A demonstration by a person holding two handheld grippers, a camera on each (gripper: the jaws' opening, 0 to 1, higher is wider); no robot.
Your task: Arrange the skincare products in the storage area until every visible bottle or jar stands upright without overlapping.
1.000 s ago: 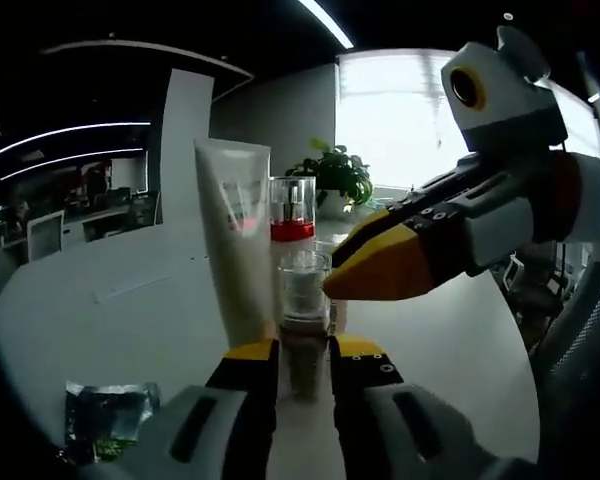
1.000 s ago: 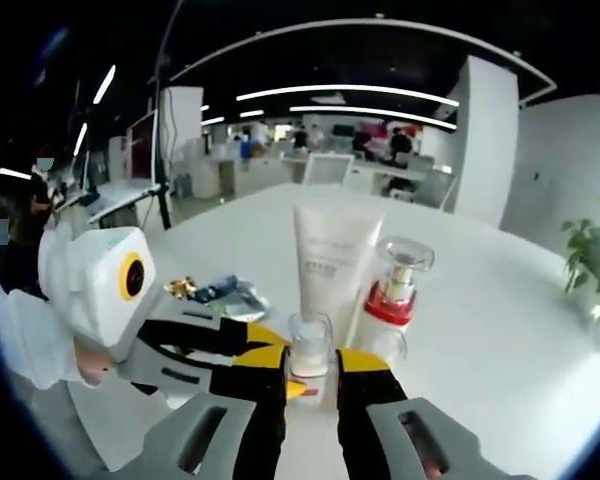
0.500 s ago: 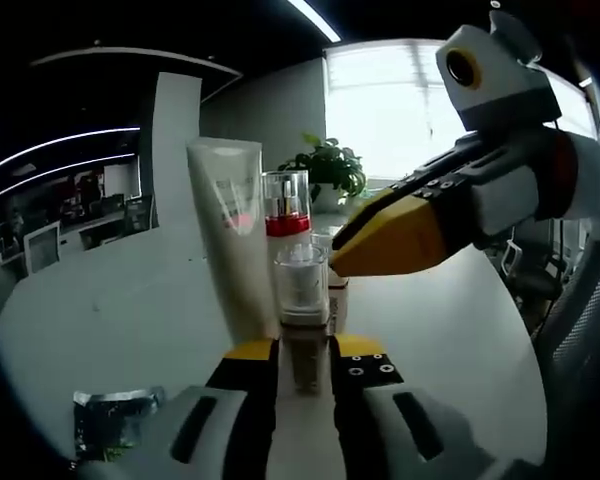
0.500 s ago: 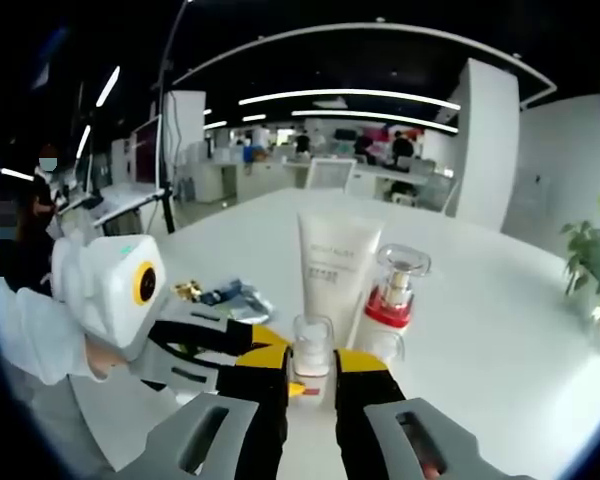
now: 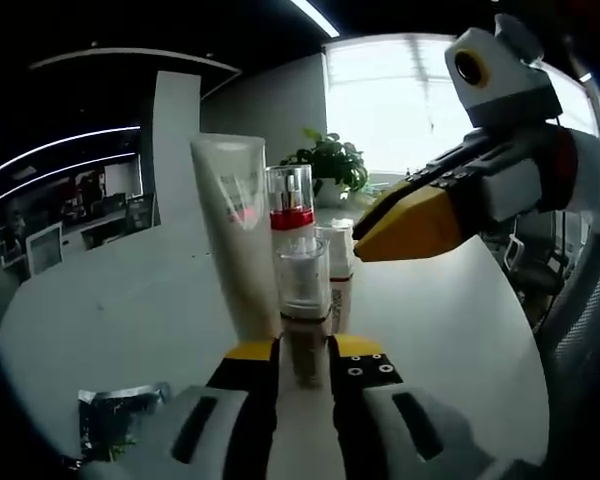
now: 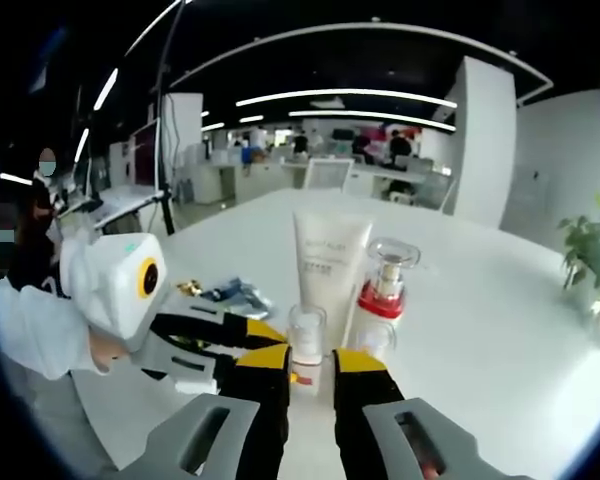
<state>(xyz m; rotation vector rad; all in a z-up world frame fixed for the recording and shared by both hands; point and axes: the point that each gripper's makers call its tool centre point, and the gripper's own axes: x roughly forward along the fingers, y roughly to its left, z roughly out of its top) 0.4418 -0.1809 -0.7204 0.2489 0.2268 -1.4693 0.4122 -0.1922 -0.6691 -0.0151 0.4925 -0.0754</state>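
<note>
On the white table (image 5: 100, 300), four skincare products stand upright in a tight cluster. In the left gripper view, the left gripper (image 5: 305, 355) has its yellow-tipped jaws drawn nearly together on the dark lower body of a small clear-capped bottle (image 5: 303, 305) at 6 o'clock. The tall white tube (image 5: 235, 230) stands just beside it at 10 o'clock, a red-collared pump bottle (image 5: 291, 200) behind at 12, and a slim white bottle (image 5: 338, 275) at 2 o'clock. The right gripper (image 5: 415, 220) hangs above the table at 2 o'clock, apart from the cluster (its jaw gap is not readable from here). In the right gripper view its jaws (image 6: 310, 375) stand narrowly parted, closing on nothing. A crumpled foil sachet (image 5: 115, 420) lies at 8 o'clock, well apart.
</note>
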